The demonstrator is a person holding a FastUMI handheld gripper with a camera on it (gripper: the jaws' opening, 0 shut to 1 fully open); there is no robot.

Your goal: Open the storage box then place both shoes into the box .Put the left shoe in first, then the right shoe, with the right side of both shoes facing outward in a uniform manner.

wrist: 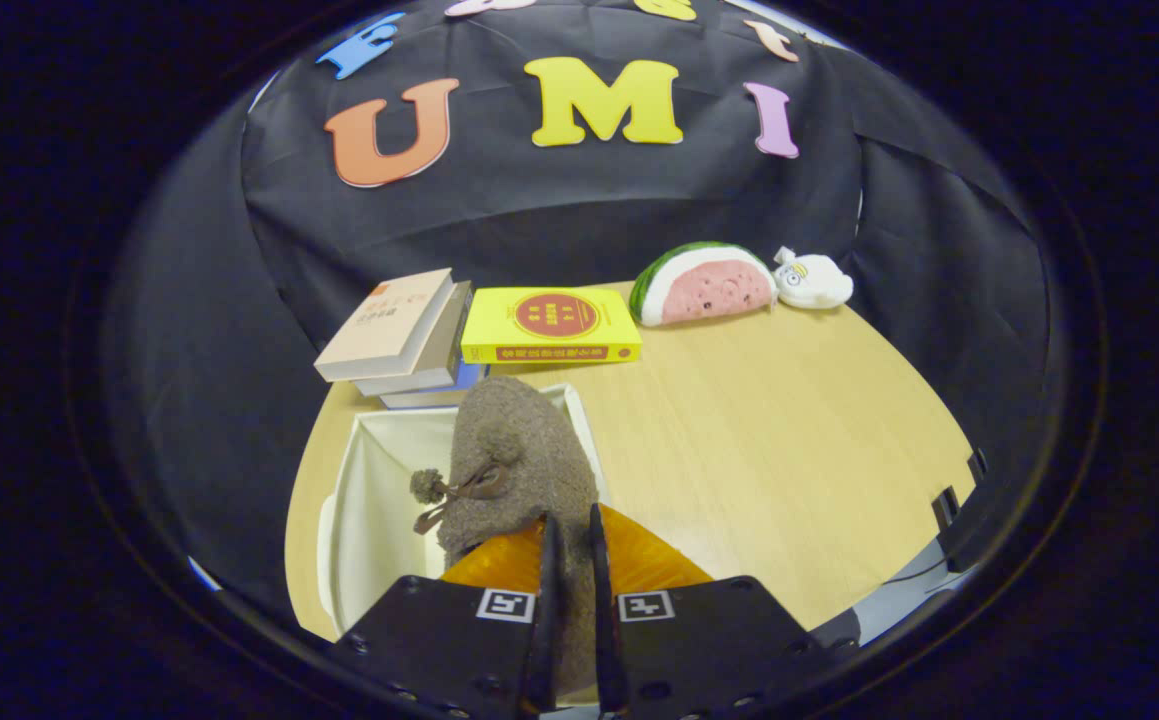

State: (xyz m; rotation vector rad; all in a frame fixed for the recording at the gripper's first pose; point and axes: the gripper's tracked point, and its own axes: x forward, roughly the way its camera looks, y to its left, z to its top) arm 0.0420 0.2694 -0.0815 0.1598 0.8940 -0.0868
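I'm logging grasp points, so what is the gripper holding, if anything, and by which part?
The gripper is shut on the brown shoe, pinching its rear edge by the orange lining, above the open white storage box.

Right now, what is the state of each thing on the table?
tongs: shut on the shoe
shoe: held above the open box
storage box: open, white inside
books: stacked, closed
yellow book: closed, lying flat
watermelon toy: resting on the table

My gripper [571, 545] points forward and downward; both fingers stand nearly closed, pinching a thin edge of material between their tips.
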